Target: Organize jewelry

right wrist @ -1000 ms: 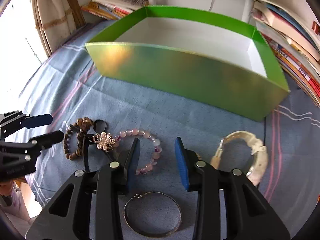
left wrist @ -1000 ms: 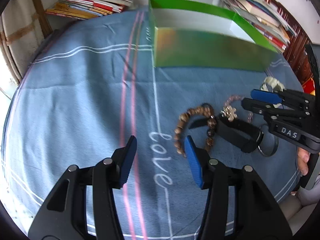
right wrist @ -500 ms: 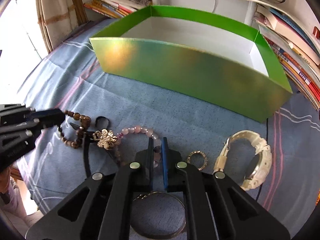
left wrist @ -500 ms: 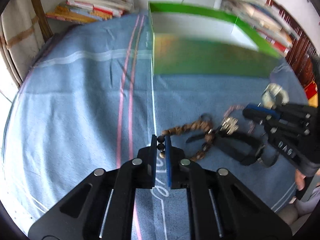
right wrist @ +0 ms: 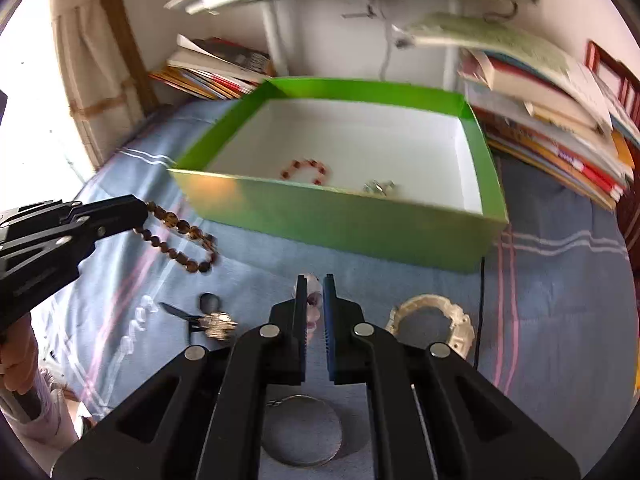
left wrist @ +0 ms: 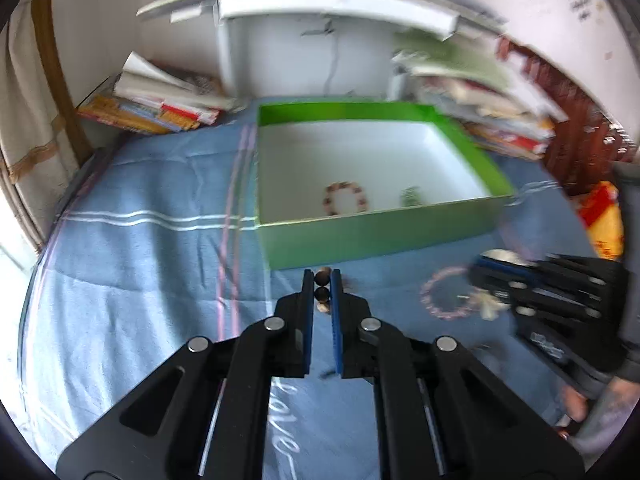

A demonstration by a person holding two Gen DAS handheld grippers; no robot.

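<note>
The left gripper [left wrist: 322, 286] was clamped on the brown bead bracelet [right wrist: 180, 236], a few dark beads pinched between its blue pads; in the right wrist view the strand trailed from its tip down to the blue cloth [left wrist: 140, 264], in front of the green box [left wrist: 376, 236]. The right gripper [right wrist: 315, 294] was closed on the pale pink bead bracelet [left wrist: 442, 294], which in the left wrist view showed as a loop beside its tip. The left gripper's closing ended within the last second; the right gripper's jaws had just been closing on the beads between them. Inside the box lay a reddish bead bracelet [right wrist: 306, 170] and a small metallic piece [right wrist: 378, 187]. On the cloth remained a white watch [right wrist: 434, 320], a metal ring [right wrist: 304, 432] and a flower-shaped clip [right wrist: 216, 322].
</note>
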